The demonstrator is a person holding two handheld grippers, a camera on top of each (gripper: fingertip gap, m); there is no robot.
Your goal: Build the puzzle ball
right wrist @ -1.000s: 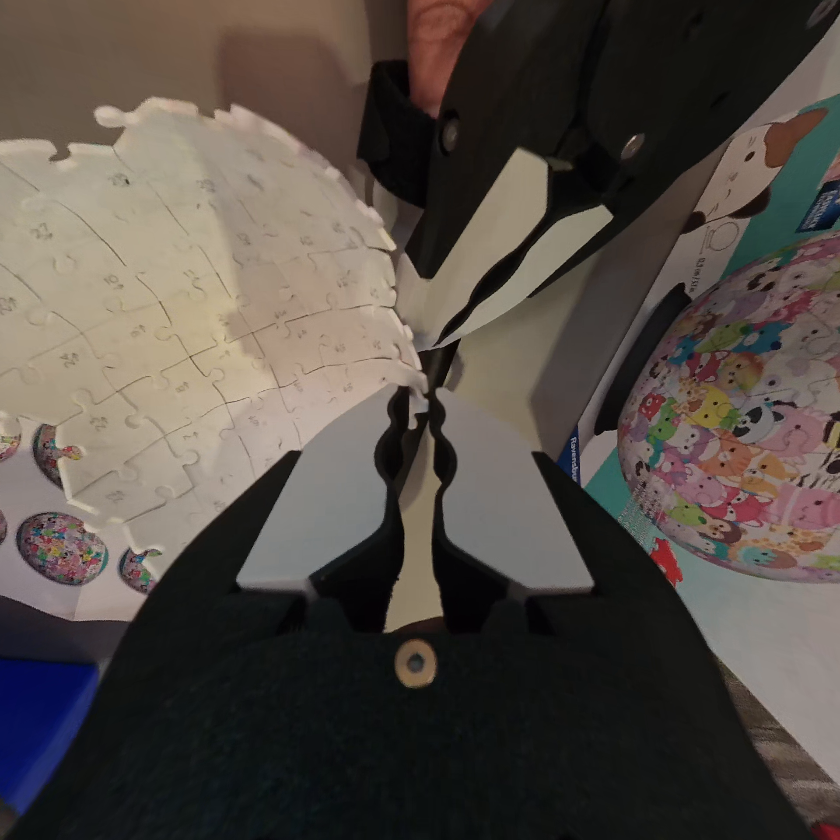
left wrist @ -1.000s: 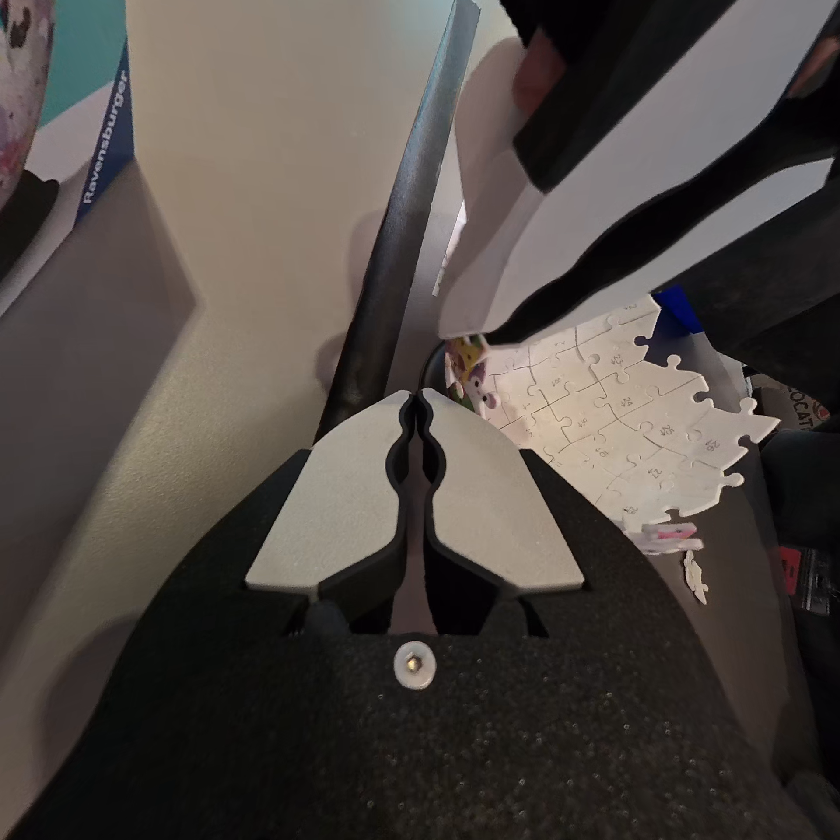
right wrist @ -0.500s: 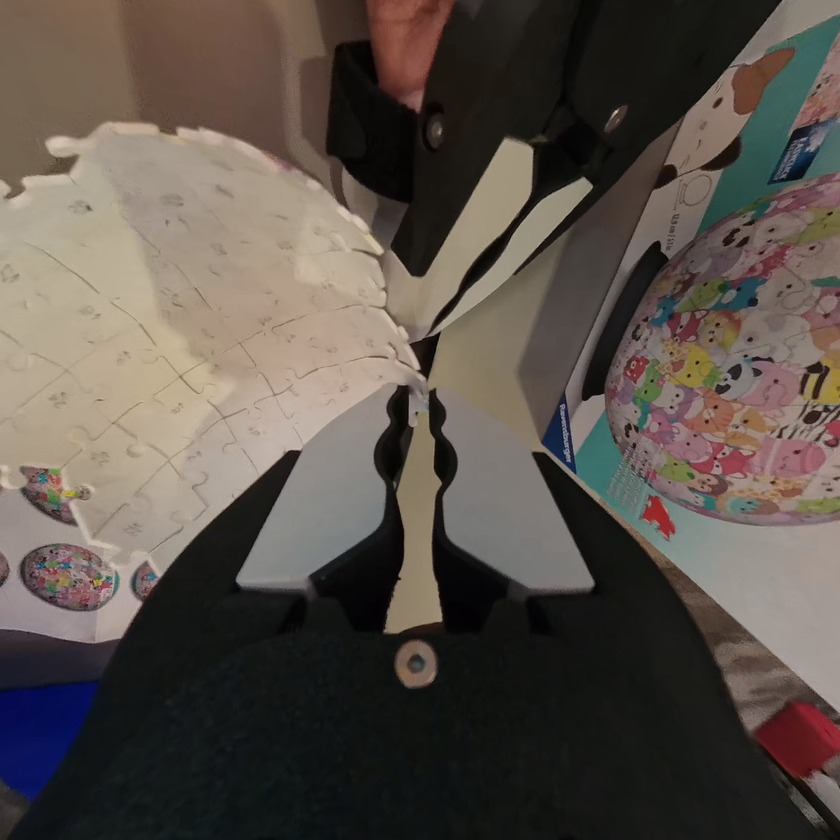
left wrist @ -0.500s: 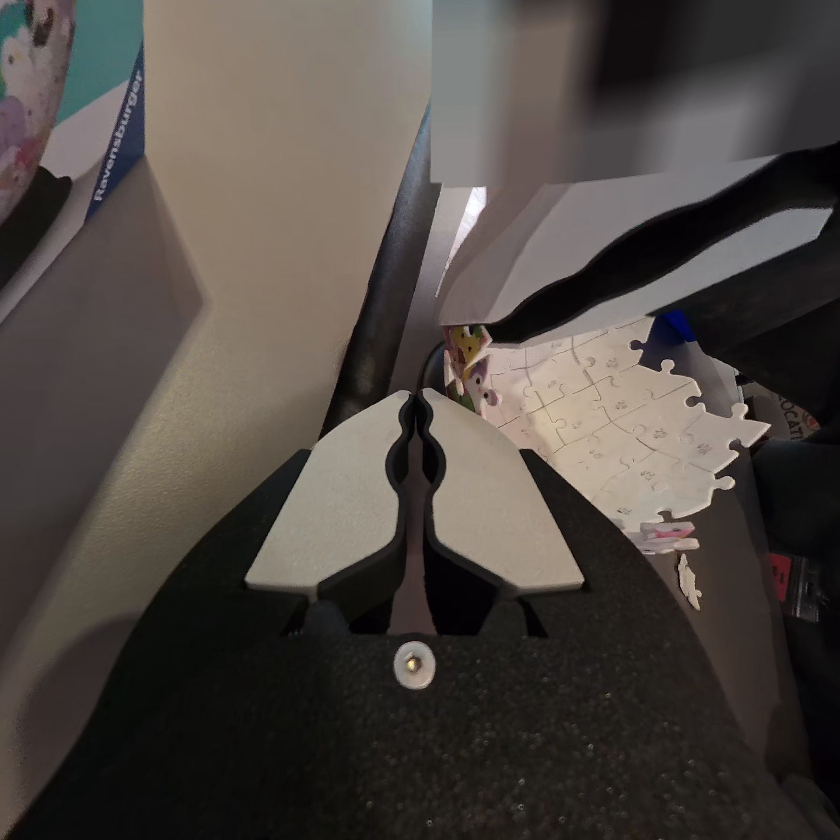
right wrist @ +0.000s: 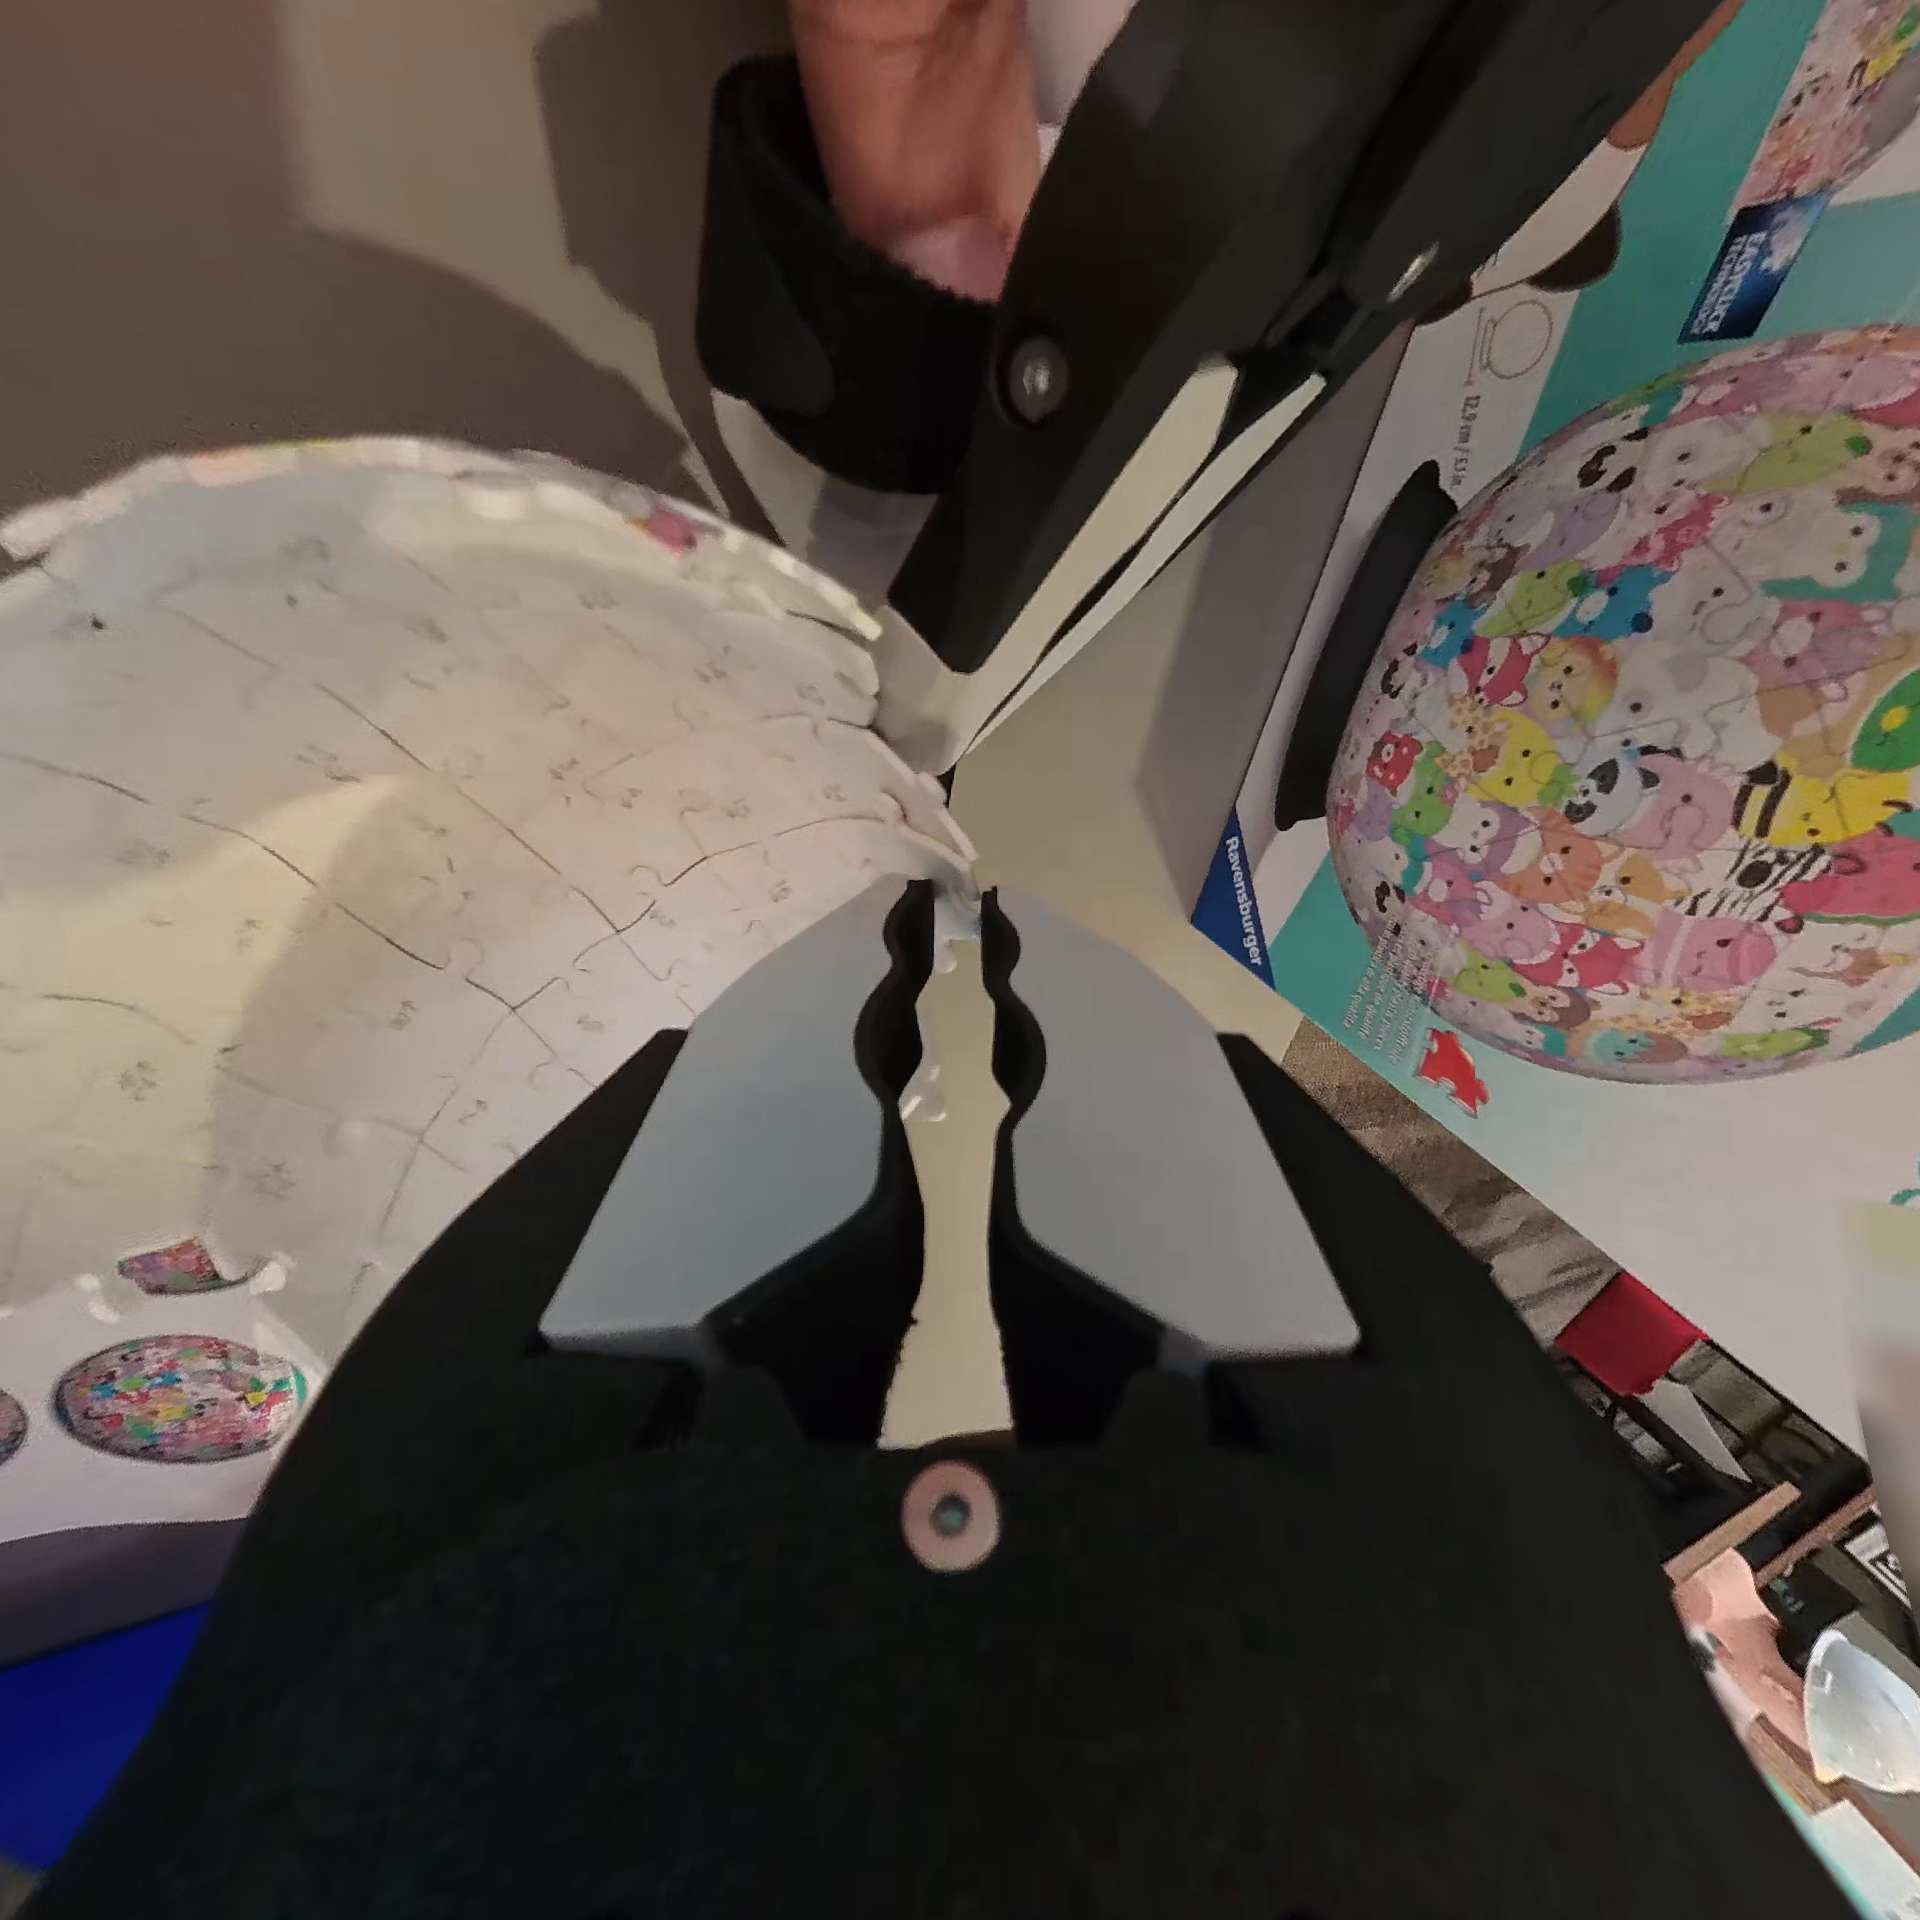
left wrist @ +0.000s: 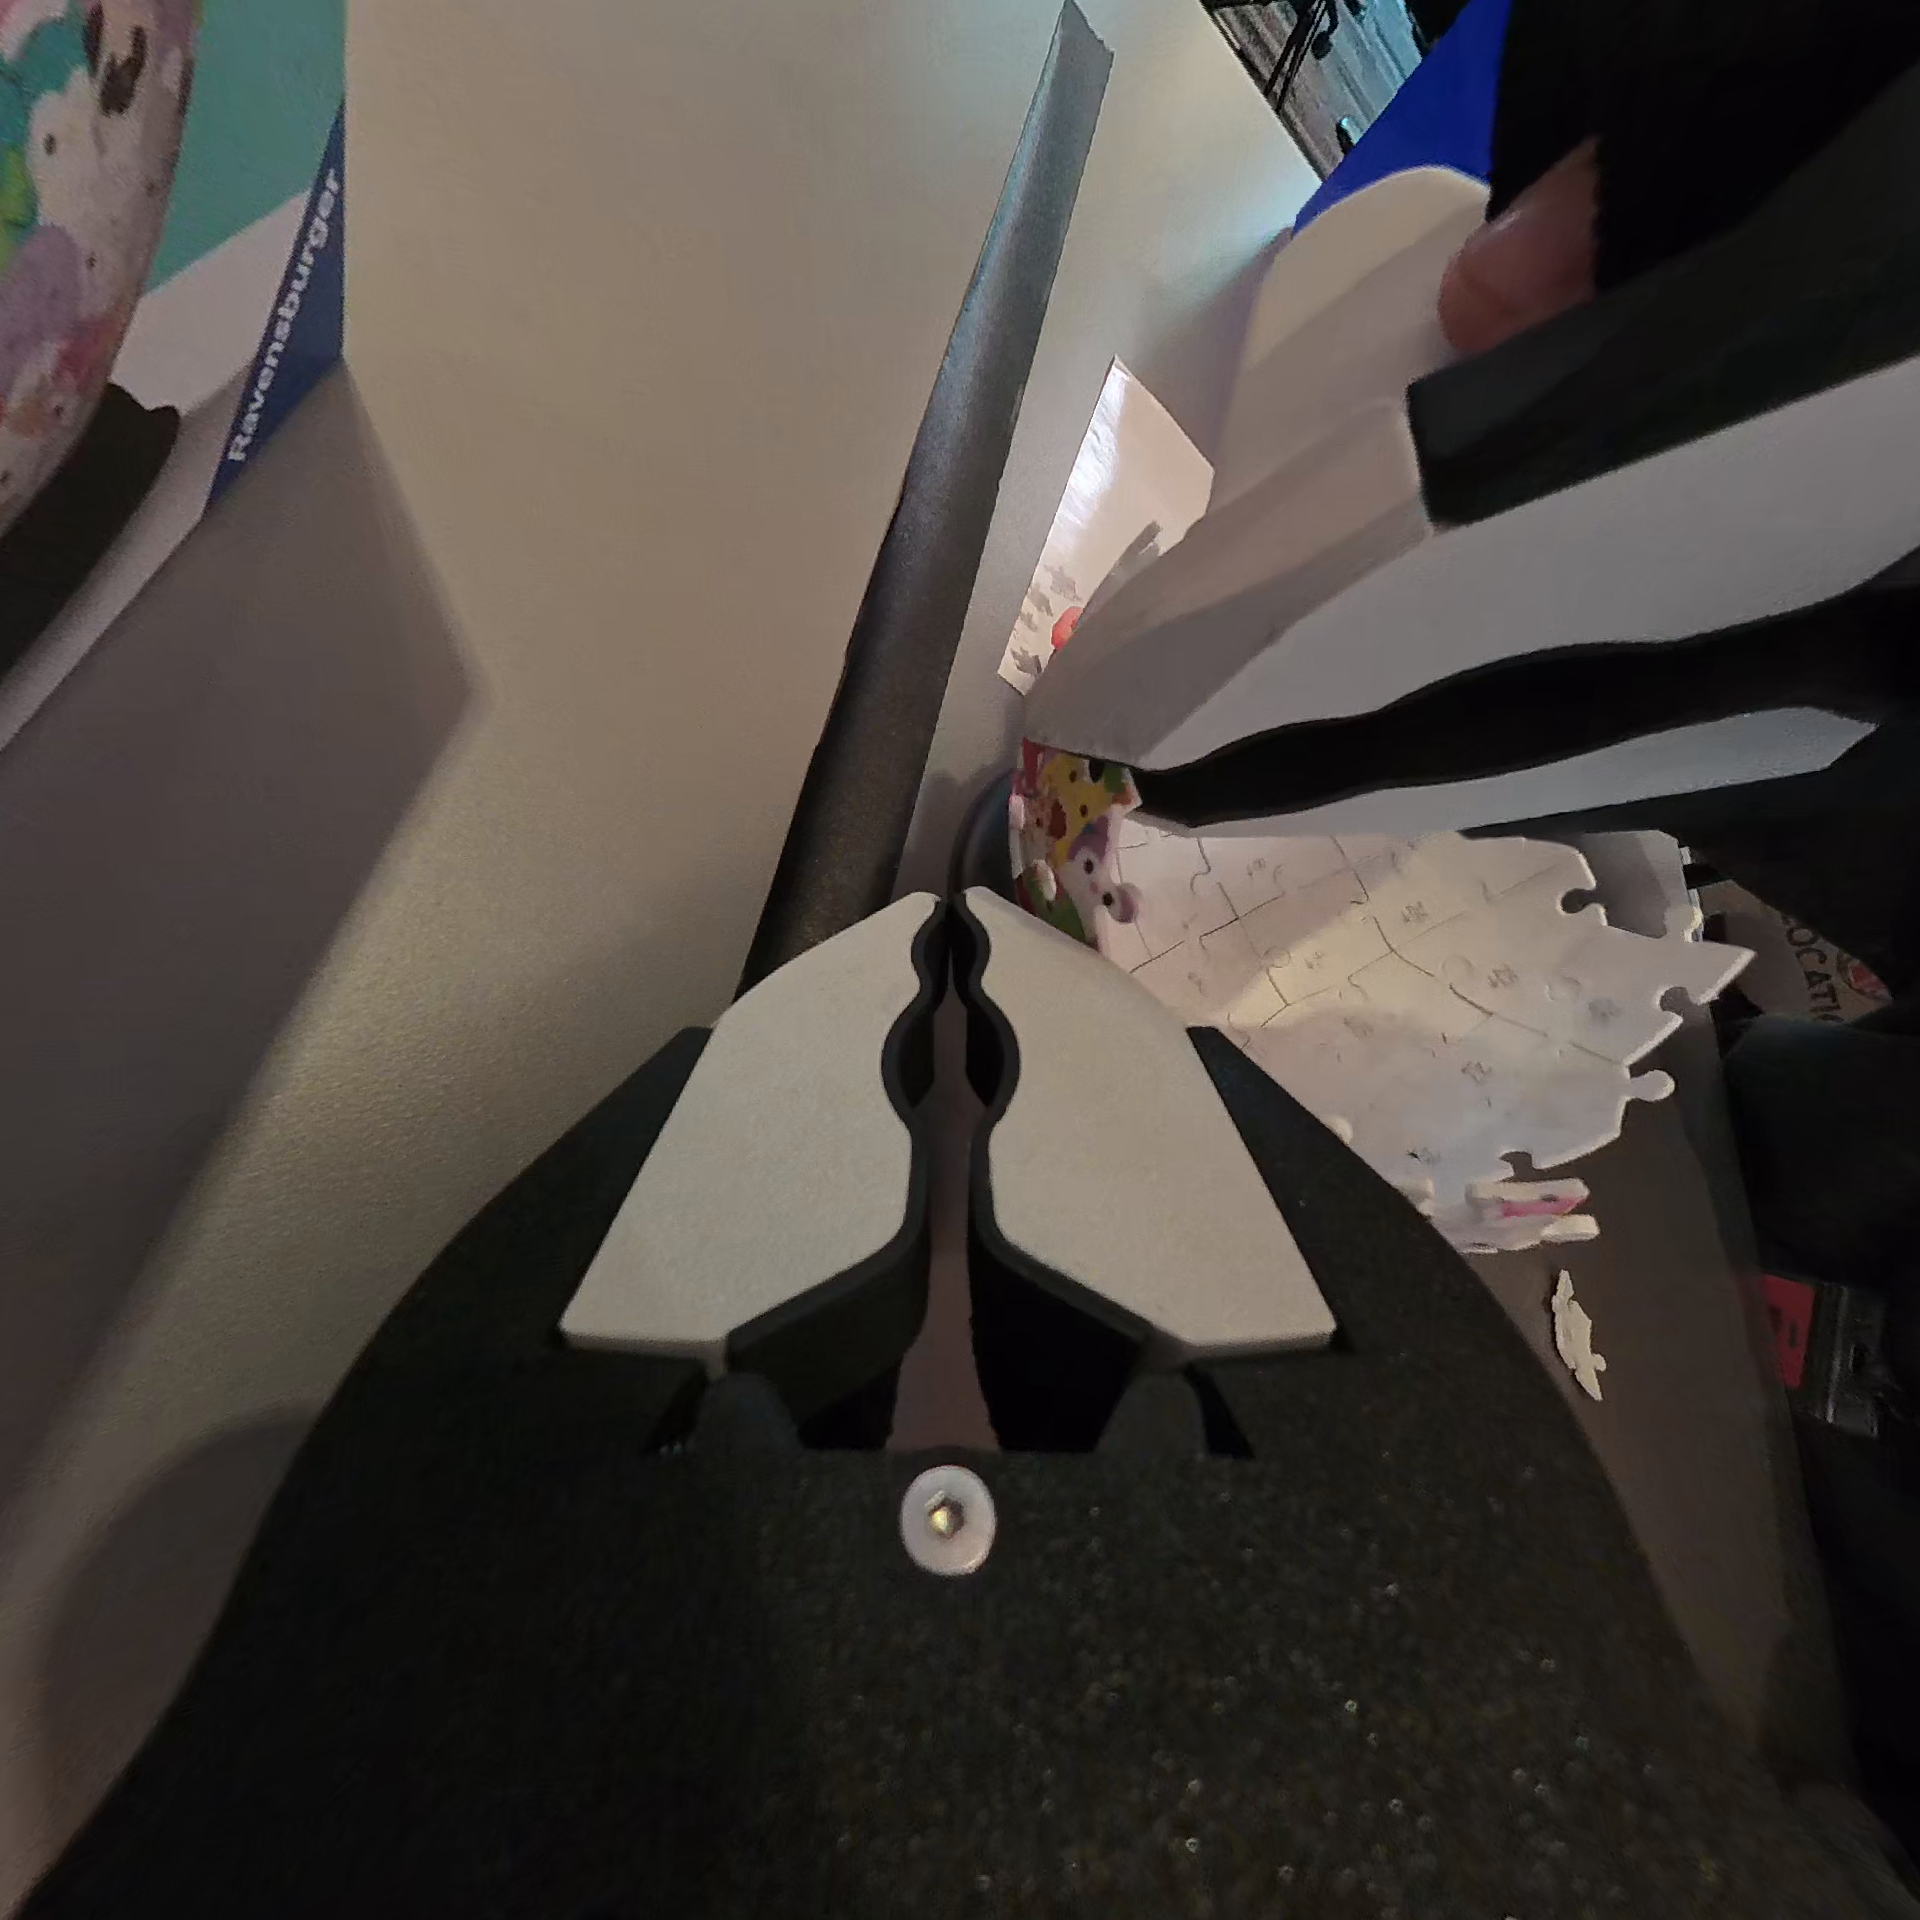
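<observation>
A pale cream surface [left wrist: 665, 520] was recorded beneath both views, crossed by a dark upright bar [left wrist: 935, 582]; a blue patch [right wrist: 62, 1704] was noted at the lower left of the right wrist view. The partly built puzzle ball [right wrist: 395, 862], a curved shell shown by its white inner face, was catalogued at the left of the right wrist view, lying over a printed sheet [right wrist: 166, 1403]. The right claw [right wrist: 951, 914] was seen pinched narrowly on a white puzzle piece [right wrist: 954, 920] at the shell's rim. The left claw [left wrist: 951, 914] was seen drawn together with nothing between its tips; in the other view it was set just beside the shell's edge. The puzzle box [right wrist: 1621, 727] was listed at the right, standing on the surface. Loose pieces [left wrist: 1527, 1210] were noted near the shell. The shell's outer side was largely hidden, and its edges were blurred.
</observation>
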